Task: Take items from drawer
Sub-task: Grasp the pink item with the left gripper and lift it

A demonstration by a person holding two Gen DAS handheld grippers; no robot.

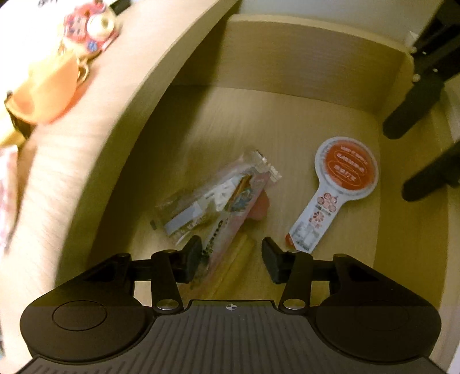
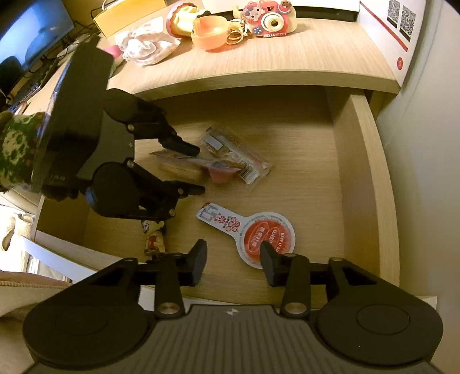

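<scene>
Drawer [image 2: 365,161] stands pulled out under the desk [image 2: 258,72], and its floor carries a loose heap of snack packets [image 2: 230,158] near the middle, a paddle-shaped card [image 2: 253,233] with a red disc nearer the front, and a small figurine [image 2: 153,234] at the front left corner.

Left gripper [image 2: 198,169] reaches in from the left side, tilted steeply down over the heap. Its jaws are spread wide; one fingertip lies on or just over the top of the packets and the other sits on the near side of the heap. Whether either one presses on a wrapper cannot be told. From its own camera the left gripper [image 1: 230,256] shows the long pink packet [image 1: 227,218] running between the open fingers, with the card [image 1: 330,190] off to the right. A green and white knitted sleeve [image 2: 17,143] covers the arm behind it.

Right gripper [image 2: 233,260] hangs above the front of the drawer, pointing steeply down. Its jaws are parted with nothing between them; the right finger overlaps the card's red disc in the view, and contact cannot be judged.

On the desk sit an orange bowl [image 2: 208,31], a toy camera [image 2: 273,20] and a crumpled cloth [image 2: 146,46].
</scene>
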